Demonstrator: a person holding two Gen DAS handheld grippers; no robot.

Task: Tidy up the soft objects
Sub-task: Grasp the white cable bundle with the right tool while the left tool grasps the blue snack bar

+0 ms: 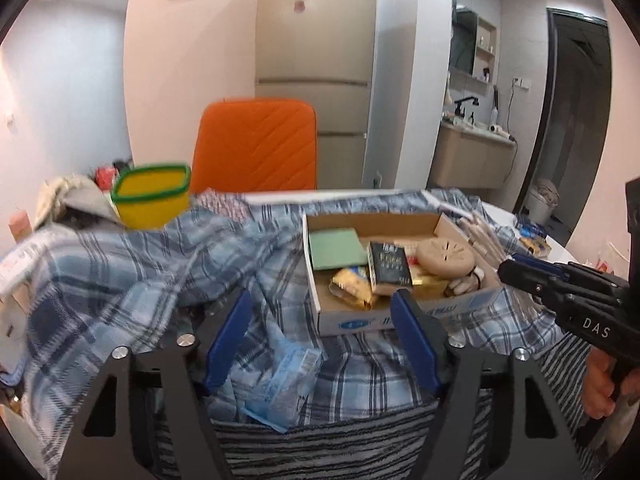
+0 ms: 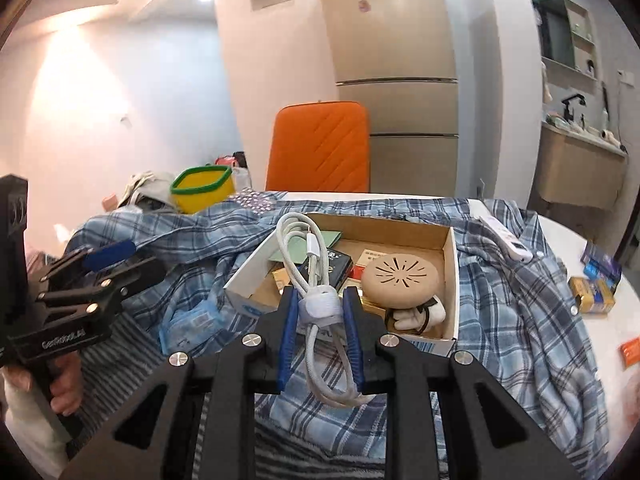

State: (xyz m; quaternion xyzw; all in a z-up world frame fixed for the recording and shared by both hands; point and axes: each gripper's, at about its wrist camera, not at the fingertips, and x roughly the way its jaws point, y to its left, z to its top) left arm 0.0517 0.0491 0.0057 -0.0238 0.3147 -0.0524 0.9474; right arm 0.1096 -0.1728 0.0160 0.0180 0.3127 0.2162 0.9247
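My right gripper (image 2: 320, 300) is shut on a coiled white cable (image 2: 310, 256) at its strap and holds it above the near left corner of an open cardboard box (image 2: 450, 276). The box (image 1: 312, 280) holds a tan round perforated thing (image 2: 402, 276), a dark small box (image 1: 390, 268), a green card (image 1: 336, 250) and snack packets. My left gripper (image 1: 324, 304) is open and empty over a blue plaid shirt (image 1: 140, 280), left of the box. The plaid shirt (image 2: 520, 300) spreads under the box. A blue plastic packet (image 1: 284, 384) lies on the shirt between my left fingers.
A yellow tub with a green rim (image 1: 154, 196) stands at the back left beside a heap of beige cloth (image 1: 68, 196). An orange chair (image 1: 256, 148) stands behind the table. Small packets (image 2: 596, 288) lie on the white table at the right. A striped cloth (image 1: 320, 448) lies nearest me.
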